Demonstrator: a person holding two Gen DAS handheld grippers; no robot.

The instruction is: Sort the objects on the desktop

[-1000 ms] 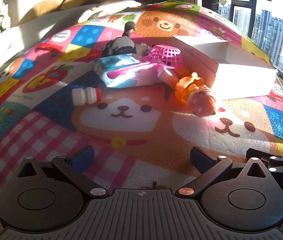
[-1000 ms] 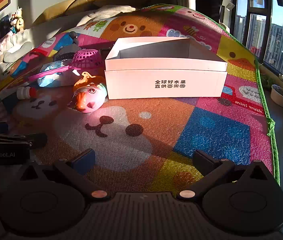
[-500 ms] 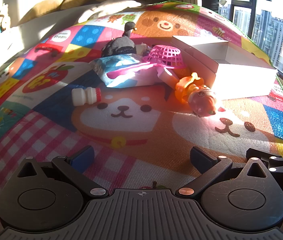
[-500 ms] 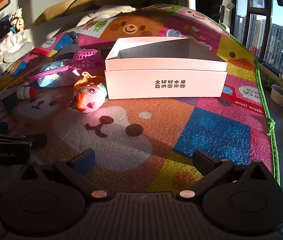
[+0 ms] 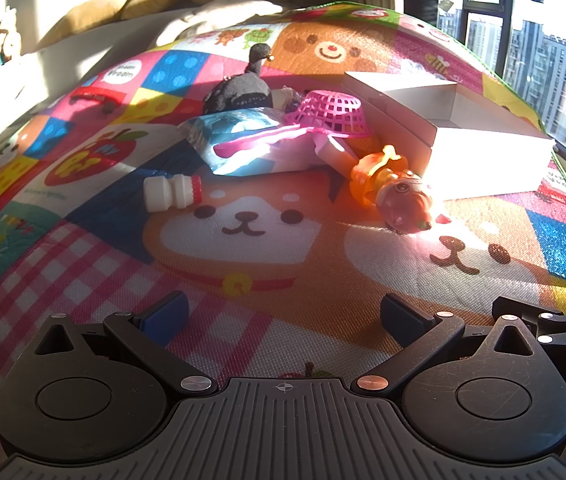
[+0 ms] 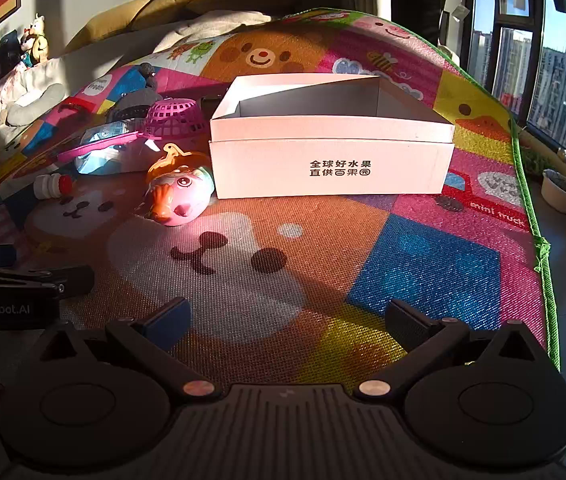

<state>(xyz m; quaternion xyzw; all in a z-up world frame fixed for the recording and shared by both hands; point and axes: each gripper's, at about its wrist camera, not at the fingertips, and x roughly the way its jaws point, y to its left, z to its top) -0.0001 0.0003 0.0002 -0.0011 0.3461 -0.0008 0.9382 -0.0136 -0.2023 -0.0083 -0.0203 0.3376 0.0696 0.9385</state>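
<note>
An open white cardboard box [image 6: 331, 160] stands on a colourful play mat; it also shows in the left wrist view [image 5: 483, 160]. Left of it lie a pink and orange fish toy [image 6: 177, 196] [image 5: 399, 196], an upturned pink basket [image 6: 173, 118] [image 5: 333, 114], a blue and white snack bag [image 5: 243, 144] [image 6: 103, 152], a small white bottle with a red cap [image 5: 171, 192] [image 6: 51, 185] and a dark plush bird [image 5: 243, 88] [image 6: 135, 100]. My left gripper [image 5: 283, 316] is open and empty over the mat, well short of the objects. My right gripper [image 6: 287, 318] is open and empty in front of the box.
The mat [image 6: 423, 264] ends in a green edge [image 6: 539, 248] at the right, with floor and plant pots [image 6: 563, 196] beyond. Pillows [image 5: 95, 12] and soft toys [image 6: 35, 44] lie at the back left. A window is at the right.
</note>
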